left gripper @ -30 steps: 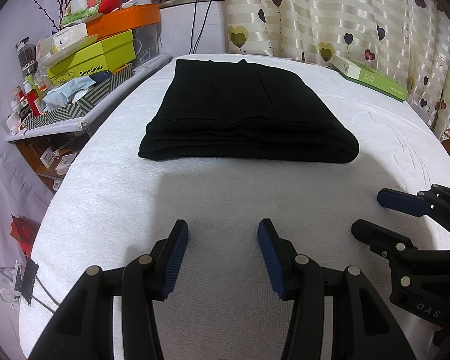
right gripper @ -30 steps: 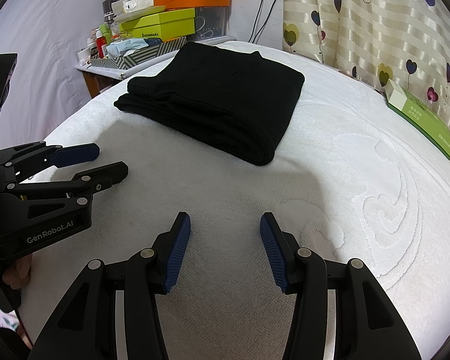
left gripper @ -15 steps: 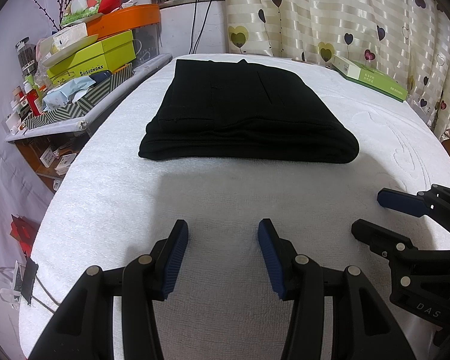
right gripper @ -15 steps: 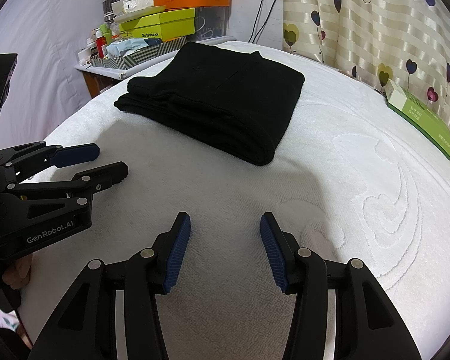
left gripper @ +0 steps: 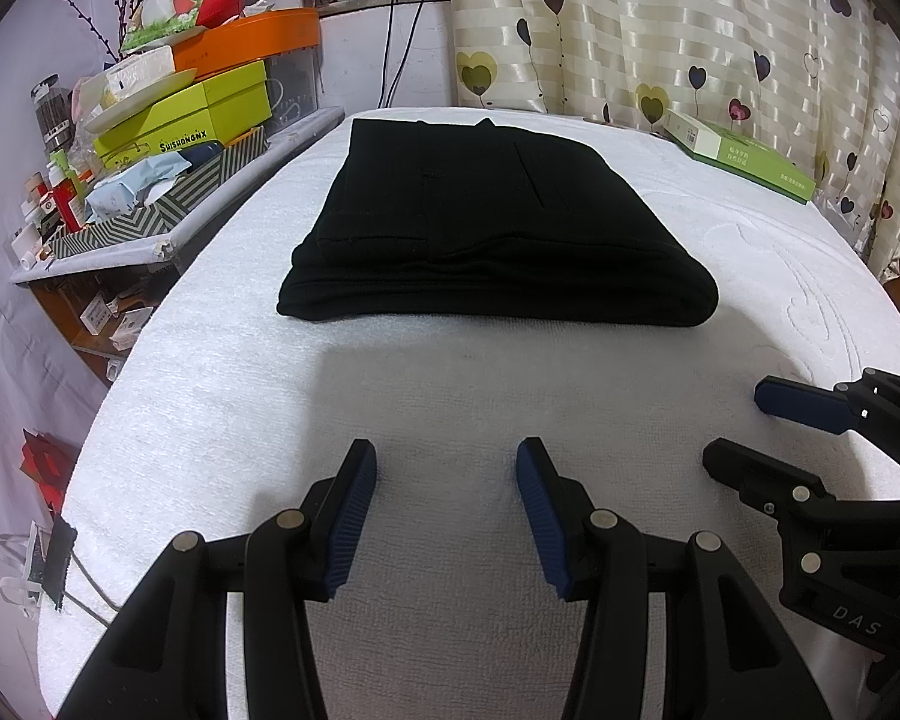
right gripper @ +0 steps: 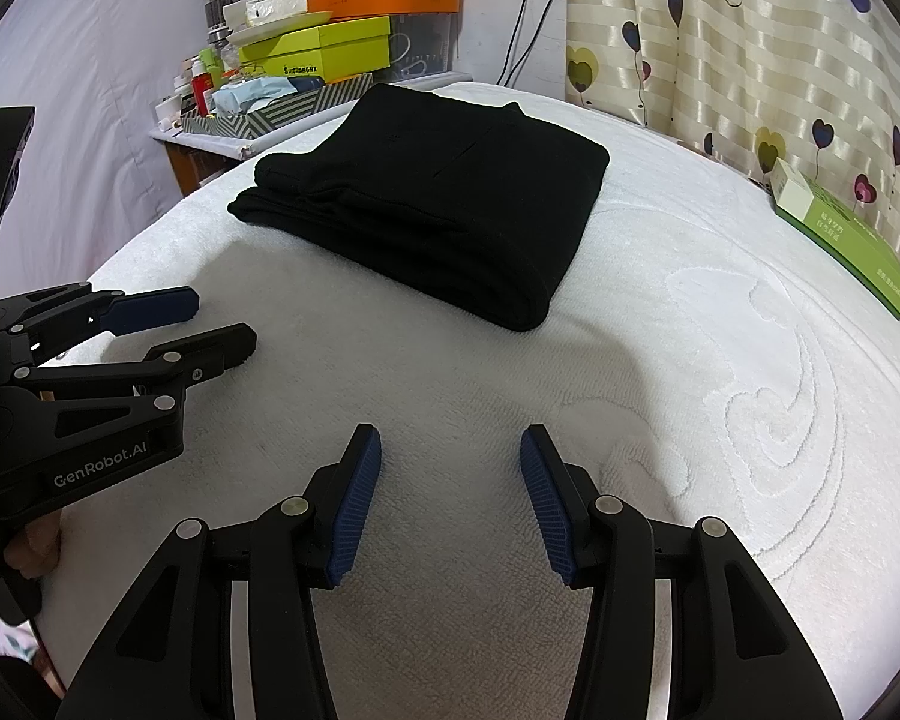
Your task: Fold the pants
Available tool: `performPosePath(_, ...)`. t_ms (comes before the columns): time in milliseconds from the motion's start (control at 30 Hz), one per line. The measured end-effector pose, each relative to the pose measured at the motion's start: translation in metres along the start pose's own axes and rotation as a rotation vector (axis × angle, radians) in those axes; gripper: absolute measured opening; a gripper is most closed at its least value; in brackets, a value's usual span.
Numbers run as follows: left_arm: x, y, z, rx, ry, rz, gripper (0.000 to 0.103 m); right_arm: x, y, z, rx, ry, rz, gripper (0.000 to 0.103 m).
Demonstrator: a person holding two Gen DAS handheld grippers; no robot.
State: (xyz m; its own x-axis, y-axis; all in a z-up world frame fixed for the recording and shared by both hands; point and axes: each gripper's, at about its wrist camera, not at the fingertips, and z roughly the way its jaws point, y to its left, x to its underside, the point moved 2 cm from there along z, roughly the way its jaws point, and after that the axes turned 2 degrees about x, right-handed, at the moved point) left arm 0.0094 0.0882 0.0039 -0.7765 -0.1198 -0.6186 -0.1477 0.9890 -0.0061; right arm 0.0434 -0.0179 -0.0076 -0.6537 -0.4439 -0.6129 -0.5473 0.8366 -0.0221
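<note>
Over on the left, a cluttered side table (left gripper: pixel 168 240) stands against the bed, stacked with a lime-green box (left gripper: pixel 186 120), an orange box (left gripper: pixel 252 45) on top of that, a striped tray (left gripper: pixel 150 213) and small bottles (left gripper: pixel 60 198). Next to it, the left hand-held gripper (left gripper: pixel 444 504) hovers low over the near edge of the bed with its blue-padded jaws spread wide and nothing between them. Beyond it, the black pants (left gripper: pixel 498 222) lie on the middle of the bed, folded into a thick, neat rectangle with several layers showing along the near edge and a faint seam line on the top face; neither tool touches them. The bed (left gripper: pixel 426 396) is covered in a white terry cloth with a raised swirl and heart pattern toward the right side. The right hand-held gripper (right gripper: pixel 450 492) sits just beside the left one, also near the bed's front edge, equally wide open and holding nothing. Farther right, a flat green box (left gripper: pixel 744 162) rests at the bed's far edge, close to a cream striped curtain (left gripper: pixel 660 30) printed with hearts. A black cable (left gripper: pixel 405 30) hangs down the wall behind the bed.
</note>
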Motion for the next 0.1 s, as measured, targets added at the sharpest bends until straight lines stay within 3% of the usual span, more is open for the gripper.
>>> performPosePath(100, 0.0000, 0.0005, 0.0002, 0.000, 0.000, 0.000, 0.052, 0.0001, 0.0001, -0.0002, 0.000, 0.000, 0.000, 0.050)
